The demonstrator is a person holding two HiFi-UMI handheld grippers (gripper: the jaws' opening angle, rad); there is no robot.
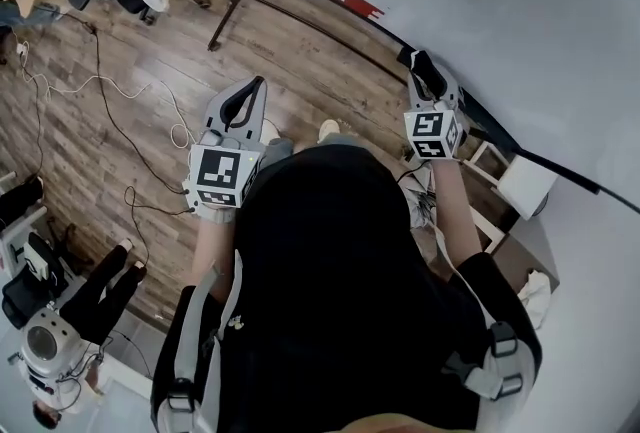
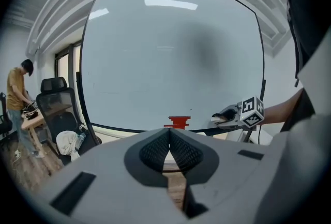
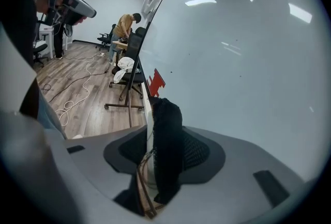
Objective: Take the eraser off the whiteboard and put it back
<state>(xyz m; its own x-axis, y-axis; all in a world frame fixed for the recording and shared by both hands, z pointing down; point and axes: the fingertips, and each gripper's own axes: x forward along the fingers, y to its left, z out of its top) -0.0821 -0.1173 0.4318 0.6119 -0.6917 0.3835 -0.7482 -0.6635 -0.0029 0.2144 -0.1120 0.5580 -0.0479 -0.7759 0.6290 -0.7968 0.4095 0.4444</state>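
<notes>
The black eraser (image 3: 168, 130) stands on edge between the pads of my right gripper (image 3: 163, 151), which is shut on it close beside the whiteboard (image 3: 243, 62). In the head view that right gripper (image 1: 425, 73) points at the board's lower edge (image 1: 480, 111). From the left gripper view it (image 2: 225, 116) shows at the right, just below the board (image 2: 170, 47). My left gripper (image 2: 169, 137) is shut with nothing between its pads. It (image 1: 243, 103) hangs over the wooden floor, well left of the board.
A small red mark (image 2: 179, 122) sits low on the board. An office chair with a white cloth (image 2: 67, 141) stands at the left, and a person (image 2: 17, 96) works at a desk beyond it. Cables (image 1: 110, 116) trail over the floor. A white box (image 1: 526, 187) sits by the board's foot.
</notes>
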